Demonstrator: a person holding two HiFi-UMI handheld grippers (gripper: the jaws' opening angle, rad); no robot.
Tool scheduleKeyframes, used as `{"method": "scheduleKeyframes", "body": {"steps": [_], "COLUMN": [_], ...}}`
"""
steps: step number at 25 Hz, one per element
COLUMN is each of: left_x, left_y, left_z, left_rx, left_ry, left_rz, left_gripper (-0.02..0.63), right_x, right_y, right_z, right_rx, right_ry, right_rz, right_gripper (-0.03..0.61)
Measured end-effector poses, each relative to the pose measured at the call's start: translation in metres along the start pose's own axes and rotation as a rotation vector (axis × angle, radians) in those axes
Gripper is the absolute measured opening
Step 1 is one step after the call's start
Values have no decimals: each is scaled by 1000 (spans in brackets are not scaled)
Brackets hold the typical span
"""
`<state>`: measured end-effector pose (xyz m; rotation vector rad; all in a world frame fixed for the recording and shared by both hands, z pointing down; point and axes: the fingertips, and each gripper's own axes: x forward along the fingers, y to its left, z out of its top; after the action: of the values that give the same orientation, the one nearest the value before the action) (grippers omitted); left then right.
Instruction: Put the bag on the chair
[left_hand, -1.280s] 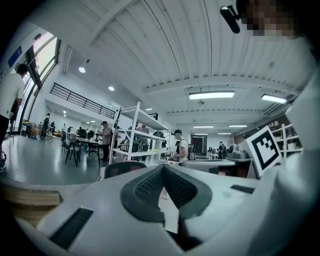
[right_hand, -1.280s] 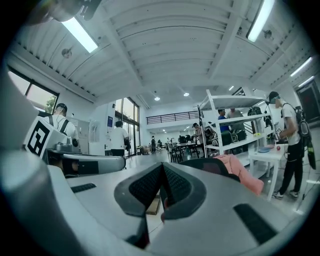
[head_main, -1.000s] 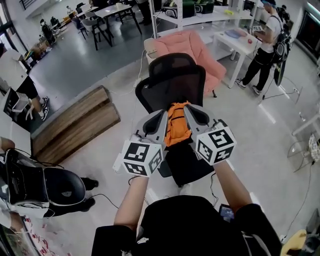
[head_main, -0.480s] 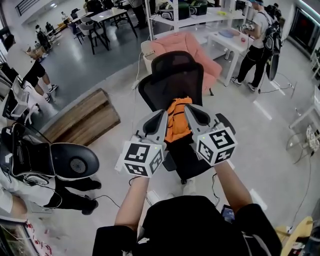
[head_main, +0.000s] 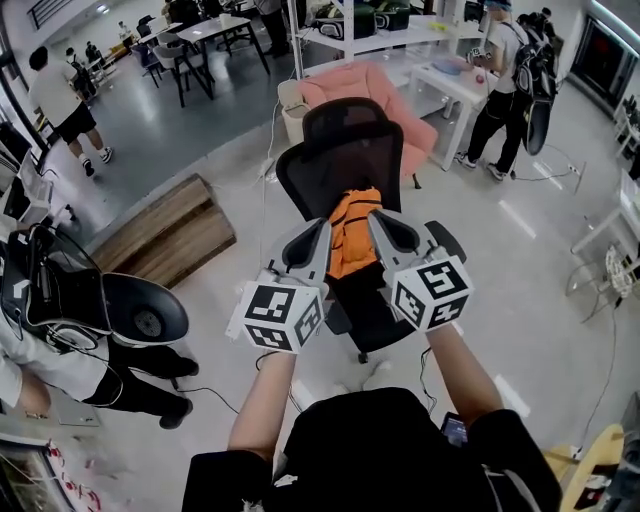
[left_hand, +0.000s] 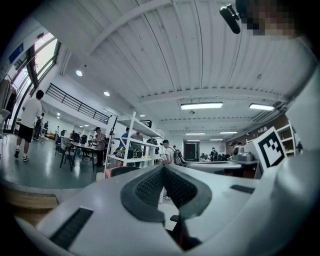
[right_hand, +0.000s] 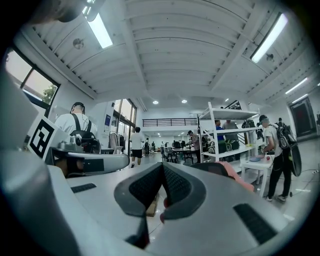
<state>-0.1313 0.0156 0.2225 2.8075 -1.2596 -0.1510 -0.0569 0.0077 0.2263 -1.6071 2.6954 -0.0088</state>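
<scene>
Orange bag (head_main: 355, 232) over black chair (head_main: 345, 160)

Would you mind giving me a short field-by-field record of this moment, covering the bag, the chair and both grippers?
bag: orange bag, held up between the two grippers
left gripper: jaws shut, apparently on the bag's left side
right gripper: jaws shut, apparently on the bag's right side
chair: black office chair, straight ahead, seat below the bag in the head view
bag on seat: cannot tell
behind chair: pink armchair
</scene>
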Motion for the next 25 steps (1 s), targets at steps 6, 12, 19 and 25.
{"method": "scheduleKeyframes", "body": {"steps": [6, 12, 19, 25], "left_x": [-4, 7, 28, 40], "left_y": [-6, -17, -37, -50], "left_z": [5, 5, -5, -7], "left_rx": [11, 8, -12, -12], "left_ry": [-6, -10, -4, 2], "left_rz": [-1, 6, 7, 2], "left_gripper": [11, 11, 11, 11], "right_x": [-7, -13, -23, -29], "right_y": [2, -8, -27, -41], "right_z": [3, 5, 8, 11], "right_rx": [-13, -4, -10, 6], "right_ry": [-4, -4, -6, -4], "right_rz": [4, 26, 27, 32], "right_gripper": [0, 0, 0, 0]}}
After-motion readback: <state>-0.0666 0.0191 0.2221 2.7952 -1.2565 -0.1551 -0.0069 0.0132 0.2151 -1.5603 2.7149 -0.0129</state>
